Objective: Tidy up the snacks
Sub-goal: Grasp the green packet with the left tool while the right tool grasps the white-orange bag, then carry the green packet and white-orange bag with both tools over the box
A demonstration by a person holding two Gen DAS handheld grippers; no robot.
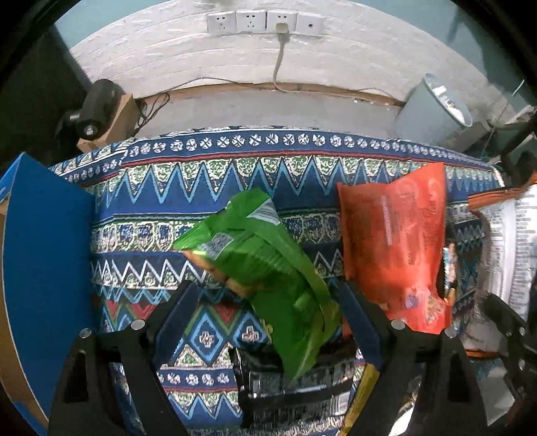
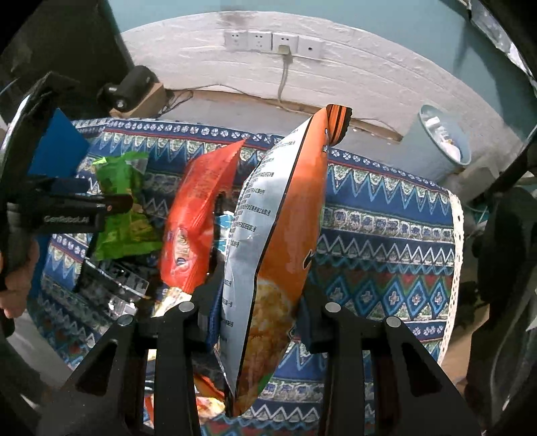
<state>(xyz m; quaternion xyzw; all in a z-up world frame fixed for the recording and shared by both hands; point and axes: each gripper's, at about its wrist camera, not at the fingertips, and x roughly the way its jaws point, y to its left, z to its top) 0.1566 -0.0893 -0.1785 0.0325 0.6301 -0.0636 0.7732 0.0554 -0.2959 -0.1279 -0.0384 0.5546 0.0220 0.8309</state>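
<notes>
On patterned cloth [image 1: 302, 187]: one green bag [image 1: 261, 268], one red [image 1: 396, 244].

Left tool [image 1: 265, 302] points down at the surface [image 1: 151, 208], which is covered in a blue patterned cloth; jaws wide apart, pads not pressing anything. Green snack bag [image 1: 258, 265] lies tilted between the two fingers, its lower end over a black packet [image 1: 288, 385]. Red-orange snack bag [image 1: 396, 248] just right of it, standing up, its bottom corner near the right finger [image 1: 359, 312]. White-and-orange printed bag [image 1: 510, 241] at the far right edge, partly cut off. Blue box flap [image 1: 43, 255] at left edge. Behind: white brick wall with sockets [image 1: 265, 21], grey bin [image 1: 433, 107], black camera [image 1: 97, 107] on a cardboard box.
</notes>
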